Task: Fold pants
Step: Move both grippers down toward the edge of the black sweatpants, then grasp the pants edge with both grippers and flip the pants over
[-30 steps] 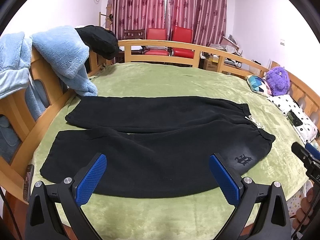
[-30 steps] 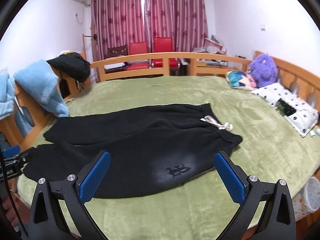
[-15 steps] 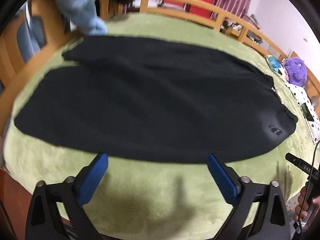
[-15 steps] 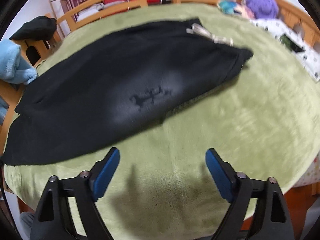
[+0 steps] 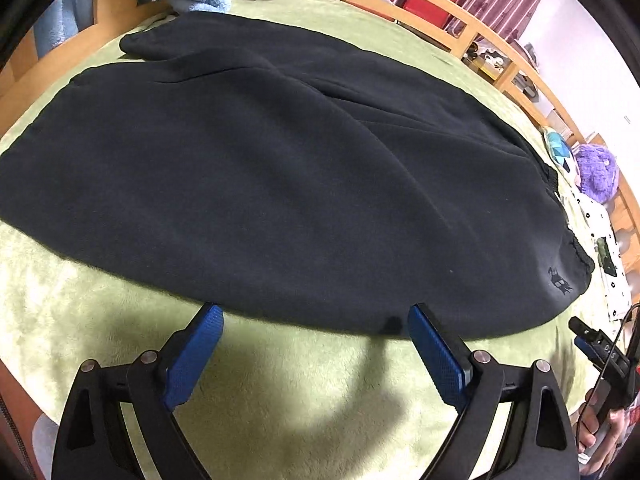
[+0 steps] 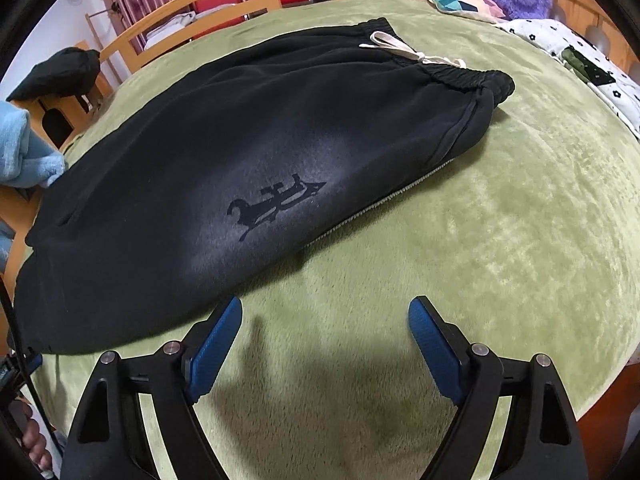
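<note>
Sweatpants: black pair (image 5: 280,184) lies flat on your green plush blanket (image 6: 500,240), filling the upper and centre frame.
Waistband: drawstring (image 6: 404,50) upper right in the right view.
Left gripper (image 5: 314,320): jaws apart, tips at the near hem, nothing clamped.
Right gripper (image 6: 324,314): jaws apart over bare blanket, left pad (image 6: 216,344) beside the fabric edge.

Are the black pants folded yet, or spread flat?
Spread flat: pants lie full length on the green blanket, both legs visible side by side.
</note>
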`<state>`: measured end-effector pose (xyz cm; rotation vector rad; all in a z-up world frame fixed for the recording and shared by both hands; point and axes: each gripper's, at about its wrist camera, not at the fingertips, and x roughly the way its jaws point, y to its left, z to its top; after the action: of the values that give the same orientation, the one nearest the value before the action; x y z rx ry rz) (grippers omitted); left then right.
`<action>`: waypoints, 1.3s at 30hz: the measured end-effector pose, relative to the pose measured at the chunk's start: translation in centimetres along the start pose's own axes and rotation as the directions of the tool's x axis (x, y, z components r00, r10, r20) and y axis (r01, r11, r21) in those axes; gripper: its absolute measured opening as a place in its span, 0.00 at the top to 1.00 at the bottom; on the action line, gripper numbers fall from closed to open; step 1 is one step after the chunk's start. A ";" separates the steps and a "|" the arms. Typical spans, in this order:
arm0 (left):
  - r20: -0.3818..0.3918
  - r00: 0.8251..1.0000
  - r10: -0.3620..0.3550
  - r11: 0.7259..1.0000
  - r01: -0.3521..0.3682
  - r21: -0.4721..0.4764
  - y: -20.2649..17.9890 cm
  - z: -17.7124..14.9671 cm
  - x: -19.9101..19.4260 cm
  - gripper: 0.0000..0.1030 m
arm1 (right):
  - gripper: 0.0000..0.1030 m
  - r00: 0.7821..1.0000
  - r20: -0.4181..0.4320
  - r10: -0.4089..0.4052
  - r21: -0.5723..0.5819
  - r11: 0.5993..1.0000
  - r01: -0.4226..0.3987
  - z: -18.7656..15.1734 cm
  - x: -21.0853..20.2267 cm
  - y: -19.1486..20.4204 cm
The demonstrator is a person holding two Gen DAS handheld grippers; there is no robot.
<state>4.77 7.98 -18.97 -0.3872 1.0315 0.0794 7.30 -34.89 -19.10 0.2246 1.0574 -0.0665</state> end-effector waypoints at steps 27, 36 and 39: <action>0.277 0.957 -0.086 0.966 0.148 -0.213 8.3 13.3 -2.3 0.90 | 0.89 0.972 0.144 0.183 -0.005 0.983 -0.184 11.7 1.1 2.8; 0.436 0.898 -0.048 0.992 0.095 -0.087 3.7 25.9 -3.2 0.90 | 0.90 0.939 0.280 0.198 -0.101 0.979 -0.176 24.6 0.9 9.0; 0.447 0.894 -0.021 0.996 0.060 -0.072 2.2 29.4 -1.1 0.90 | 0.90 0.926 0.319 0.203 -0.120 0.978 -0.173 28.3 1.8 10.8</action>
<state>27.78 20.42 -5.35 -0.4424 0.5648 0.1668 34.17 -30.35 -5.65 0.2233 0.6987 0.1145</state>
